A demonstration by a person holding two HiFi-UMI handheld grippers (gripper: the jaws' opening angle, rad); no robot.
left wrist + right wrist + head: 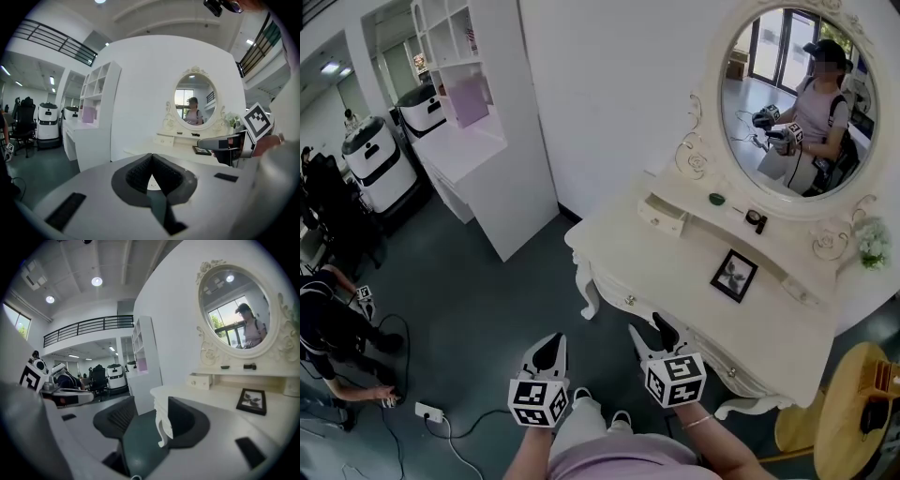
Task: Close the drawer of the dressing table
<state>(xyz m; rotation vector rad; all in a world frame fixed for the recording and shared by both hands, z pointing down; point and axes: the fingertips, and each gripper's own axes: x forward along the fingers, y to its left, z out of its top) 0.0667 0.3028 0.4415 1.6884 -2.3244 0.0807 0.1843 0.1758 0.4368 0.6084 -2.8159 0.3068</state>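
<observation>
Two hand-held grey grippers with marker cubes are listed: left gripper (pixel 151 158), black pads brought together, nothing held; right gripper (pixel 152 420), jaws spread wide, nothing between them. Ahead of both is set a cream carved wooden dressing table (pixel 675 267); its knobbed front drawer (pixel 628 298) is seen just beyond the right gripper's tips, apparently pushed in

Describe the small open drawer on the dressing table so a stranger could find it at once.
Find the cream dressing table with the oval mirror. A low shelf runs under the mirror; the drawer is the small box at its left end in the head view. Unlike the wide drawers in the table's front, it sits on top and juts out.
</observation>
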